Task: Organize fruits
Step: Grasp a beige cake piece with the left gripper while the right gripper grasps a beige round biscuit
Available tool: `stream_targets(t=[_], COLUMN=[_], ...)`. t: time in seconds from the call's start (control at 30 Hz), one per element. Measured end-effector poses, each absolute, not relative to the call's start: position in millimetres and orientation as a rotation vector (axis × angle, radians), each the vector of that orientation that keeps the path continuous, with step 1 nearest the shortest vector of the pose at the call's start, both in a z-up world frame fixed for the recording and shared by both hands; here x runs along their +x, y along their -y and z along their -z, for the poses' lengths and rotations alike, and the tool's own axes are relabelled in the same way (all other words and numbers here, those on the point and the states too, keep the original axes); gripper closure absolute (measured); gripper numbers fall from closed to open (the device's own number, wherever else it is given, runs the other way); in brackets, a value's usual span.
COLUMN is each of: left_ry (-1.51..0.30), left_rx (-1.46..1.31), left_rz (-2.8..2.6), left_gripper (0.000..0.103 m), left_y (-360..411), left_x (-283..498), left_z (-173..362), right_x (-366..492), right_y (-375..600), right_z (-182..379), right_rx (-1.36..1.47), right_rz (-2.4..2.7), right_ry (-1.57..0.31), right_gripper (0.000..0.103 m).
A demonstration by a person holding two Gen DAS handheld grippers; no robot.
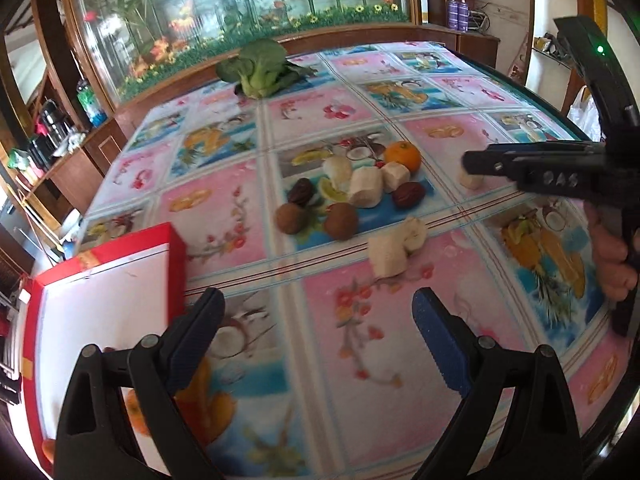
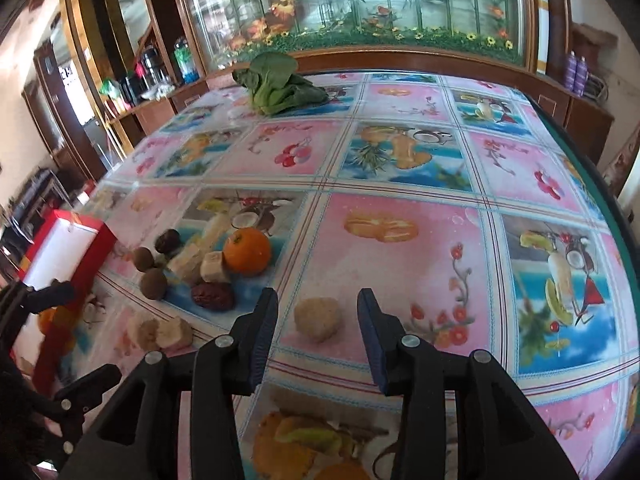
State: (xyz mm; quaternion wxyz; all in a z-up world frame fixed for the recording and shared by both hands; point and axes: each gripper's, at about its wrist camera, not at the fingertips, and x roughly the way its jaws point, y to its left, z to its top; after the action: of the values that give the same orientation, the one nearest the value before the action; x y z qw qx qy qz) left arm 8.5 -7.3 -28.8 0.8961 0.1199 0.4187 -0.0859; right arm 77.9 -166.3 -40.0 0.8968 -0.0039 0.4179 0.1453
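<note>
One pale banana chunk [image 2: 317,319] at 12 o'clock between open right fingers [image 2: 266,320], untouched; soft, may squash or roll. Left fingers [image 1: 430,320] open, empty.

Across the top of the frame we see a wood-framed glass panel [image 2: 360,0] painted with bamboo and flowers, bright with daylight. At upper left we find a wooden shelf [image 2: 132,108] crowded with bottles; at upper right, a white wall [image 1: 504,4] and two purple cans [image 1: 458,14].

leafy greens [image 1: 260,67] lie on the far fruit-print tablecloth [image 1: 224,208].
</note>
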Motion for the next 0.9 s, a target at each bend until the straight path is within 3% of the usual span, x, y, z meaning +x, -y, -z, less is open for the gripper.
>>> stream_targets(t=[0.23,0.3,0.37,0.43,0.6,0.77,0.9], left_ry=[-0.918,-0.923,-0.939,-0.945,-0.947,-0.933,-0.921], left_rx=[0.219,0.216,0.199,0.170,0.146,0.134,0.111], left_rz=[0.191,0.185,0.186,0.200,0.247,0.266,0.273], left_gripper=[0.008,0.014,0.029,0.030,0.053,0.073,0.073], left_y=[20,21,20,18,21,23,20], left_x=[30,35,40,44,45,43,42], left_z=[41,44,47,47,46,45,45], right_x=[77,76,75,75,75,72,71], right_y=[164,164,163,163,166,164,167], right_z=[46,46,46,45,45,44,44], right_rx=[-0.030,-0.030,-0.033,-0.036,-0.035,-0.049,-0.032], right_rz=[-0.305,-0.304,-0.300,-0.292,-0.274,-0.268,-0.261], right_ry=[-0.877,-0.875,-0.873,-0.871,-0.871,-0.870,-0.869], right_gripper=[0.062,0.062,0.063,0.066,0.078,0.078,0.078])
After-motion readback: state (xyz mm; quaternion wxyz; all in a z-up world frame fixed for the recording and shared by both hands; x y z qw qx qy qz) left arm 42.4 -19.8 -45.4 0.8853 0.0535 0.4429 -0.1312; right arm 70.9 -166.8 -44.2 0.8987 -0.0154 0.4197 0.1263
